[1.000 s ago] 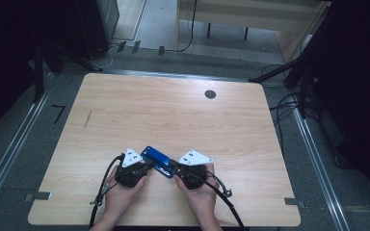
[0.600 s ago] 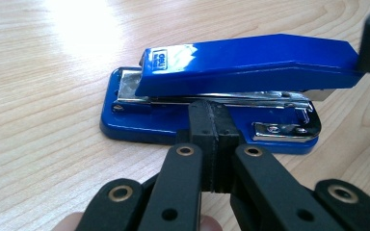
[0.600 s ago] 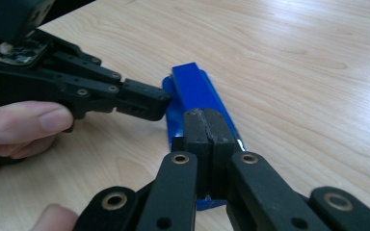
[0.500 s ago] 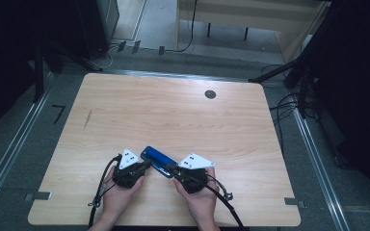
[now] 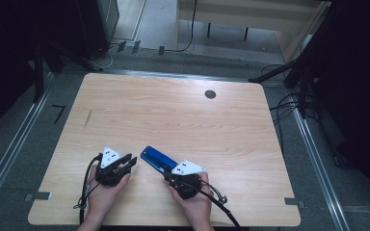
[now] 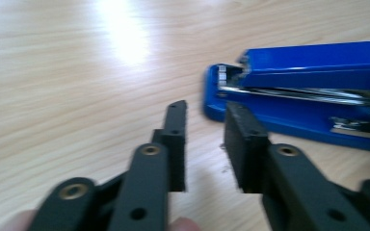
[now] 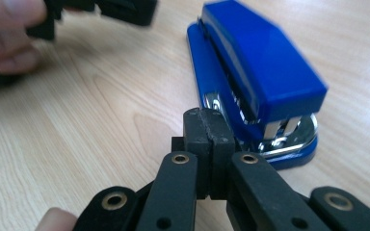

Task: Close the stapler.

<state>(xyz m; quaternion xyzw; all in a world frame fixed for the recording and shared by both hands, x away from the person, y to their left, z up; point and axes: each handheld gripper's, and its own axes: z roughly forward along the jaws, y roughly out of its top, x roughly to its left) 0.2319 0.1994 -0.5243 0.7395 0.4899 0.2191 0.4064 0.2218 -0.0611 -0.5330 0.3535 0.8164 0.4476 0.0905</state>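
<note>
A blue stapler (image 5: 157, 159) lies flat on the wooden table (image 5: 183, 120), toward its near edge, between the two grippers. Left gripper (image 6: 204, 125): jaws parted by a narrow gap, nothing between them, tips just beside the stapler's front end without contact. Right gripper (image 7: 207, 126): jaws pressed together, holding nothing, tips close to the stapler's hinged rear end; contact cannot be determined.
</note>
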